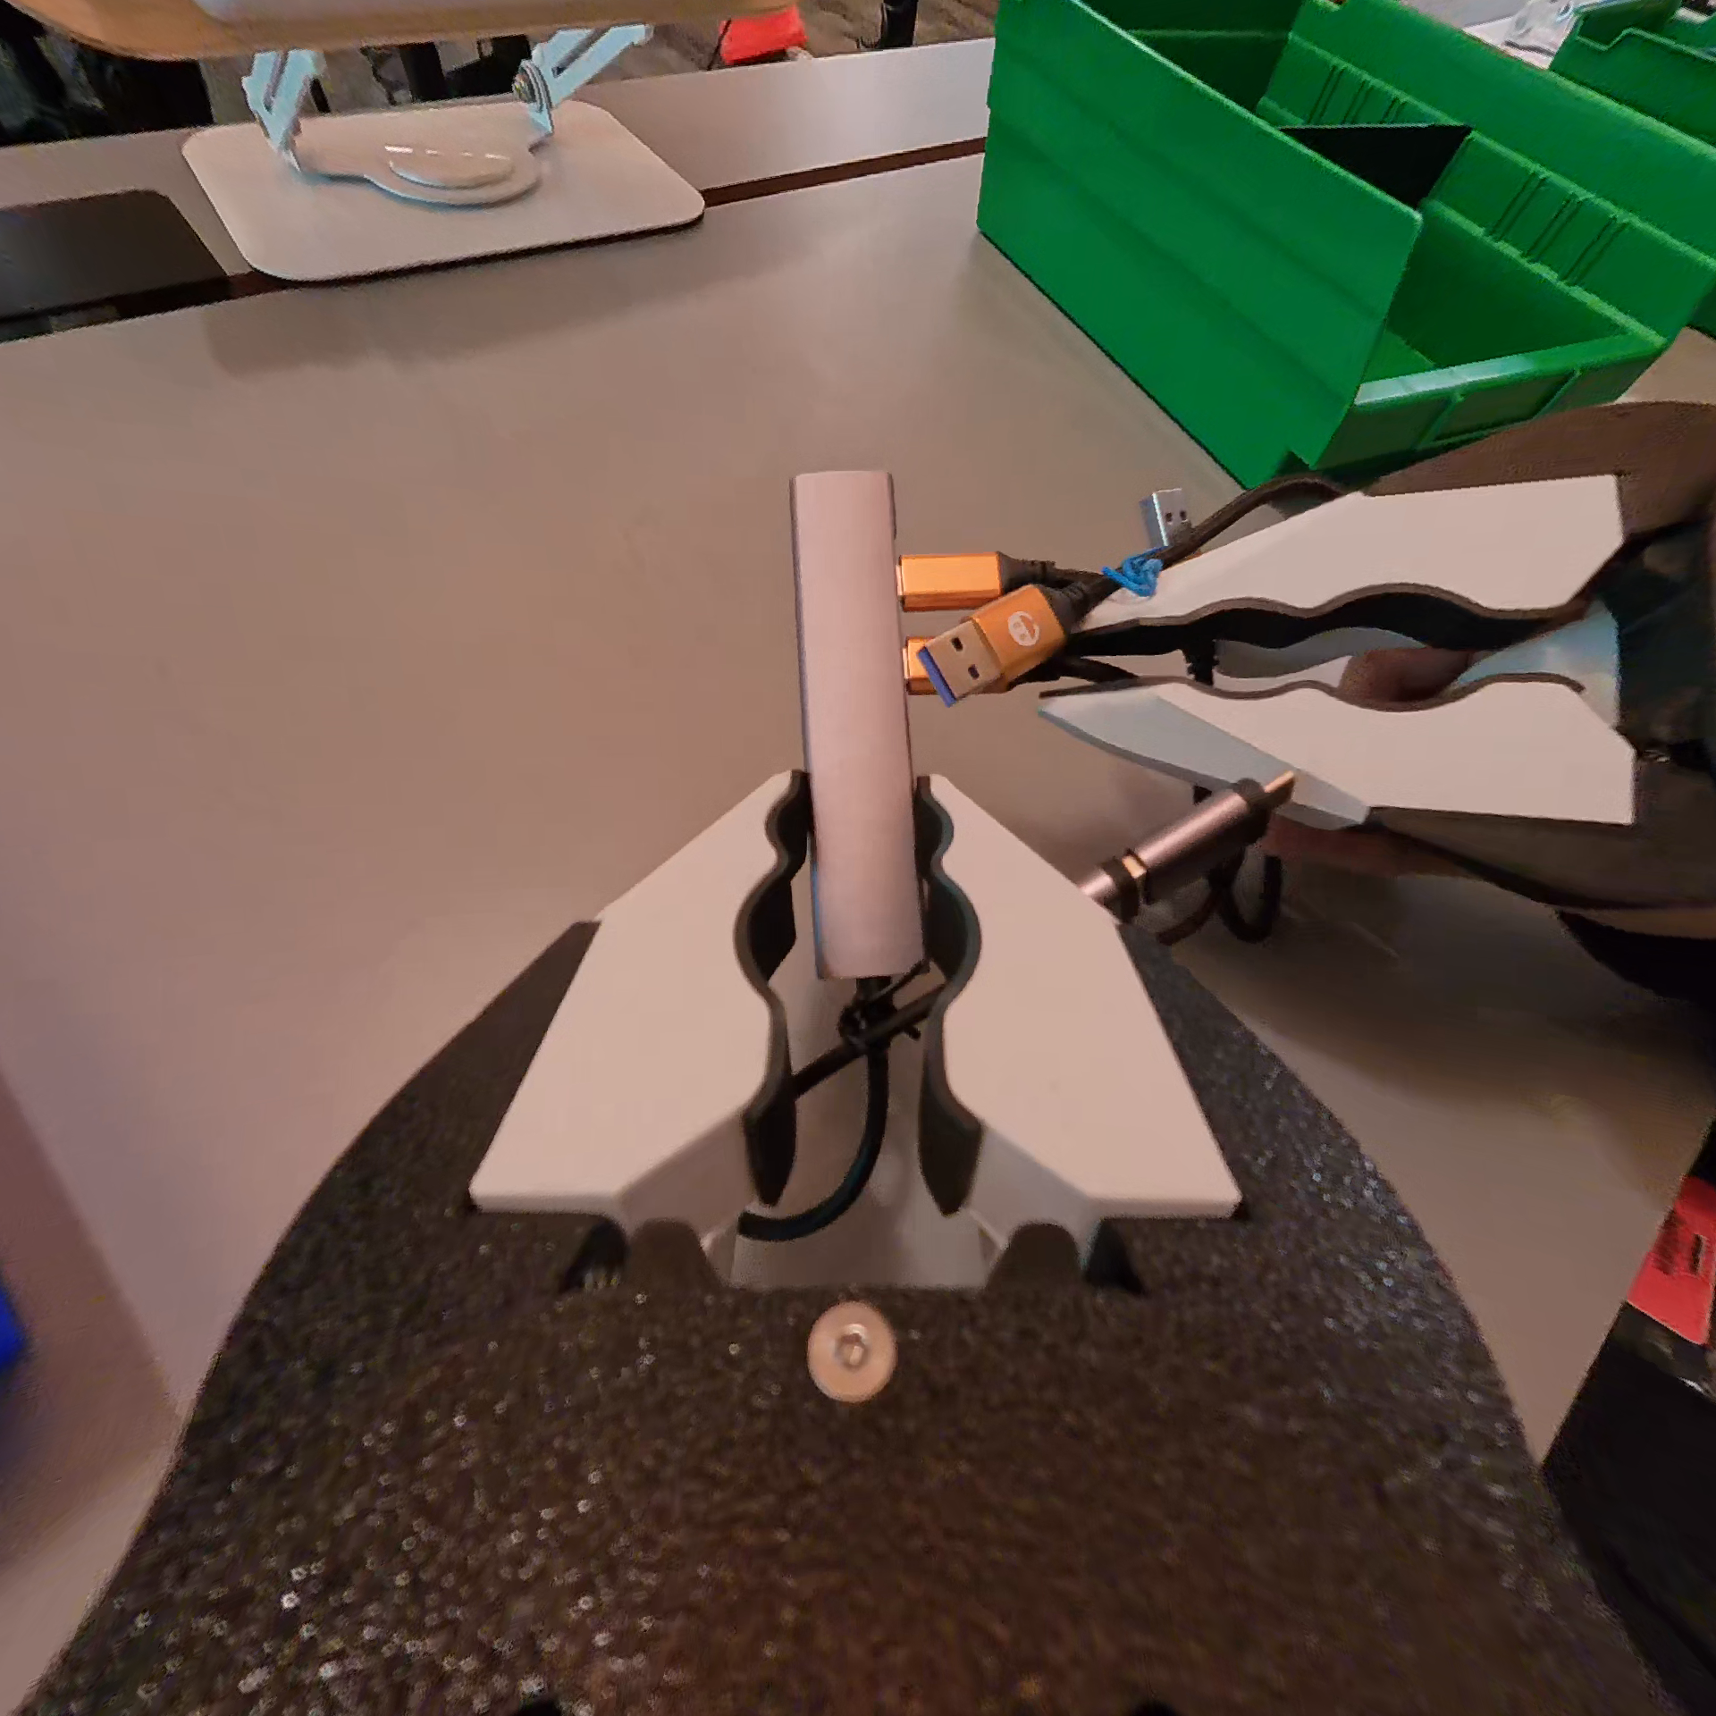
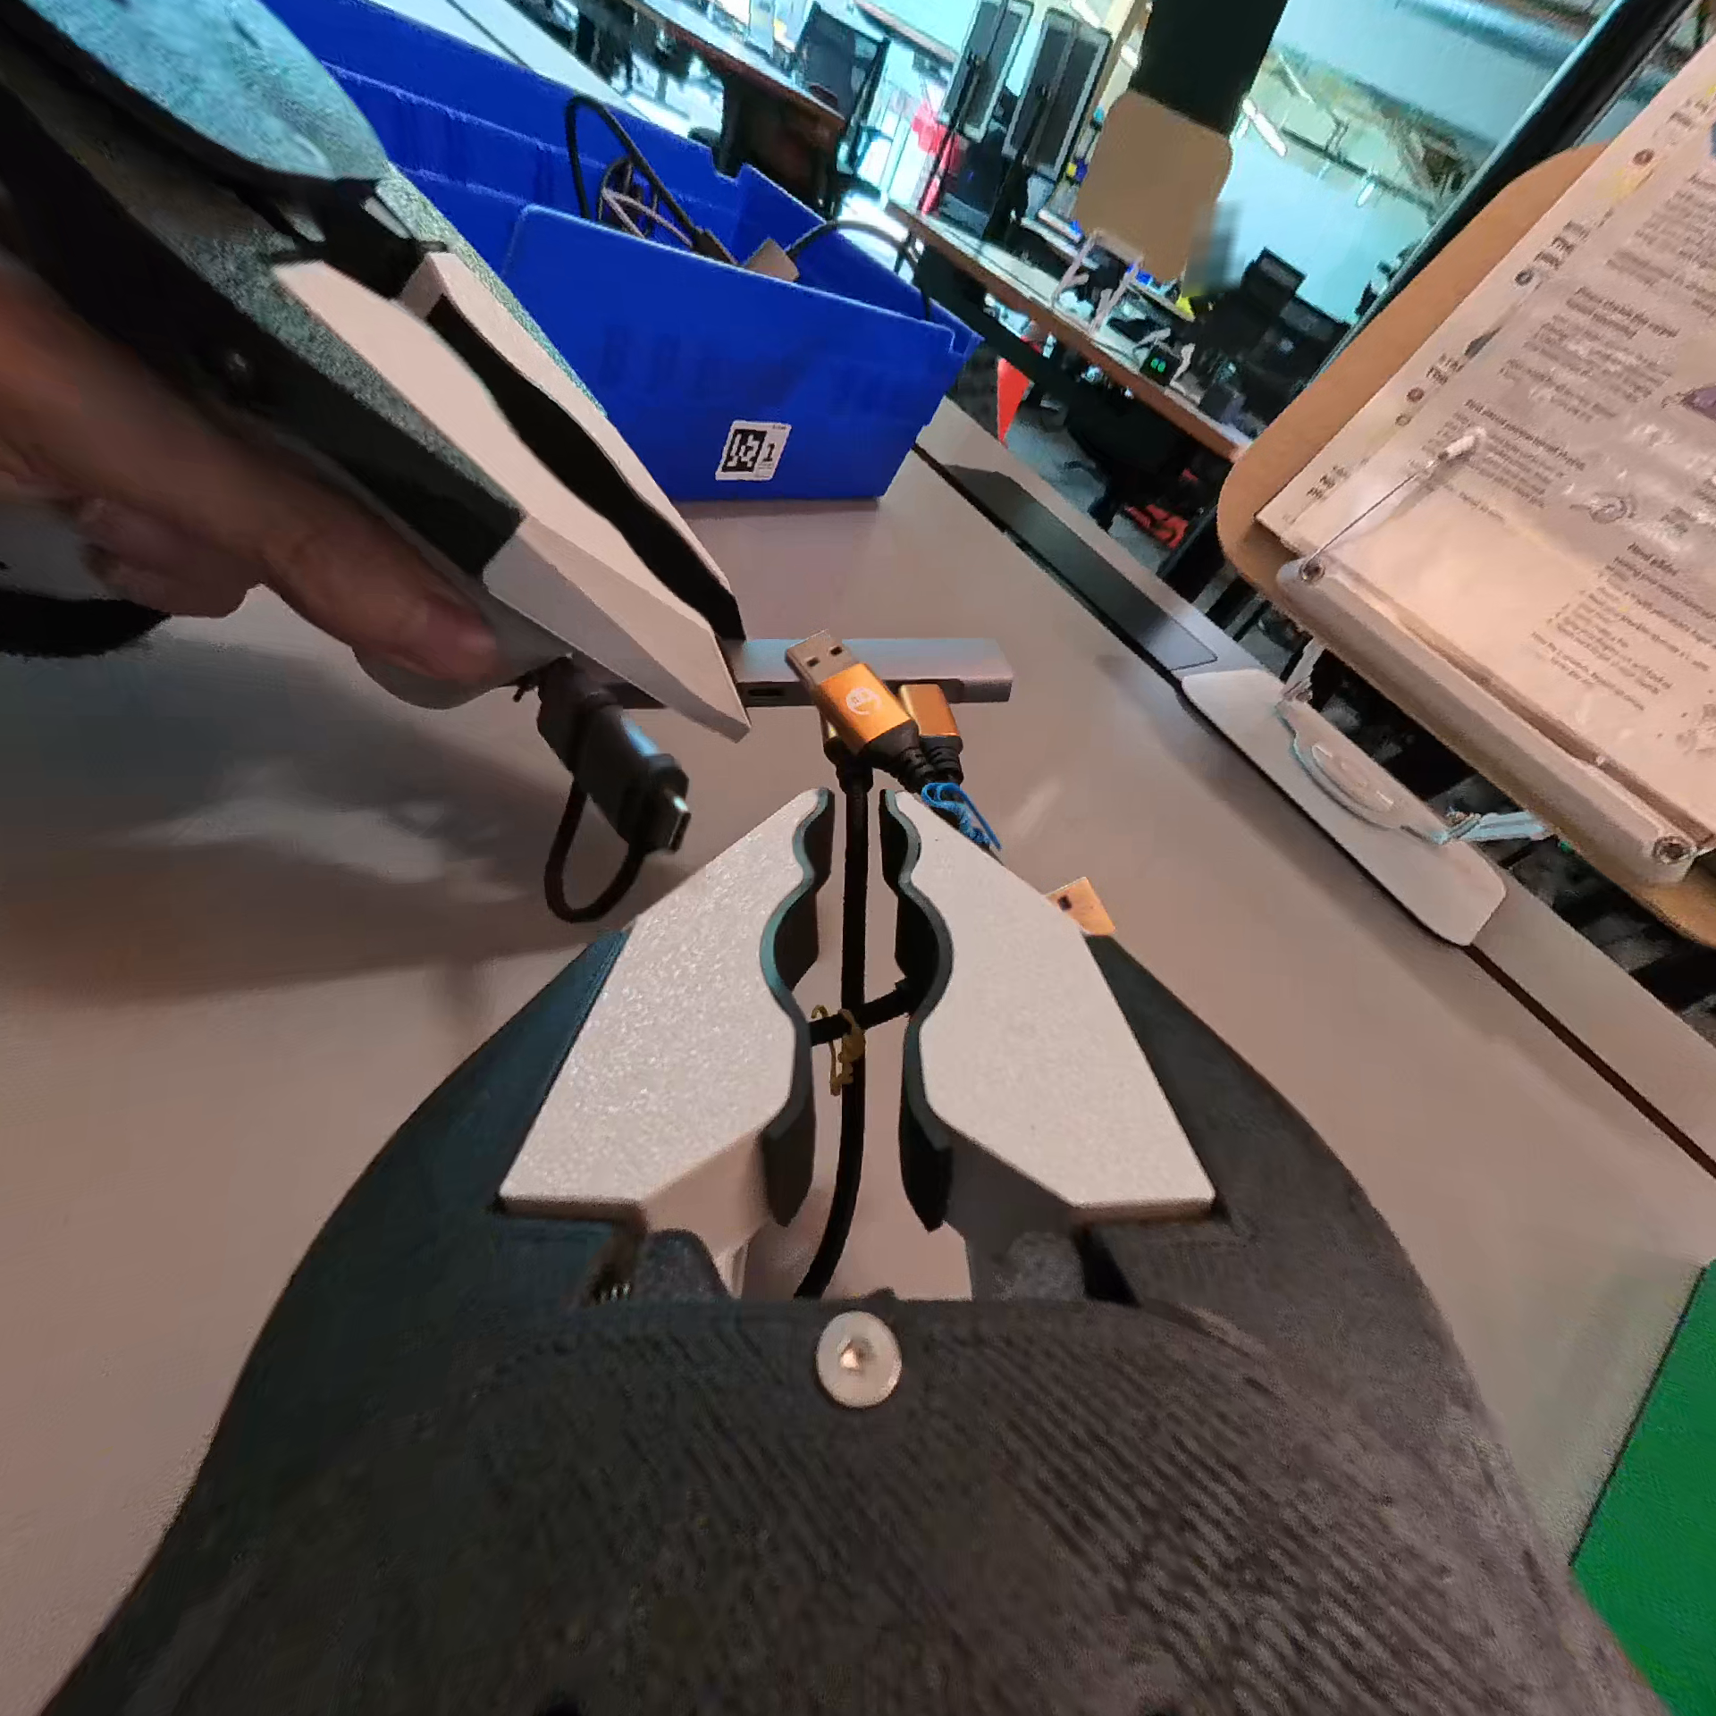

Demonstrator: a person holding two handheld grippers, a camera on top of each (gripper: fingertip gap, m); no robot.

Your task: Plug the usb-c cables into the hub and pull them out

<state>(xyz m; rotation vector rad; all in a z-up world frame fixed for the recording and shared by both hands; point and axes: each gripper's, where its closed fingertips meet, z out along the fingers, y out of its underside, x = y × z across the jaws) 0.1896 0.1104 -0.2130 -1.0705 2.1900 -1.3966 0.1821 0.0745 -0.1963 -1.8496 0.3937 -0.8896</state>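
My left gripper is shut on a slim grey hub and holds it above the grey table, long side pointing away from me. One orange plug sits in the hub's right side. My right gripper is shut on the black cable of a second orange plug. That plug hangs free just short of the hub, tilted, with its metal end bare. The right gripper comes in from the right. The hub's own dark plug dangles below on a short lead.
Green bins stand at the back right and a blue bin with cables stands beyond the hub. A document stand on a white base is at the back. A loose silver plug sticks up. A hand grips the left gripper. Tip to tip, the grippers are about 5 centimeters apart.
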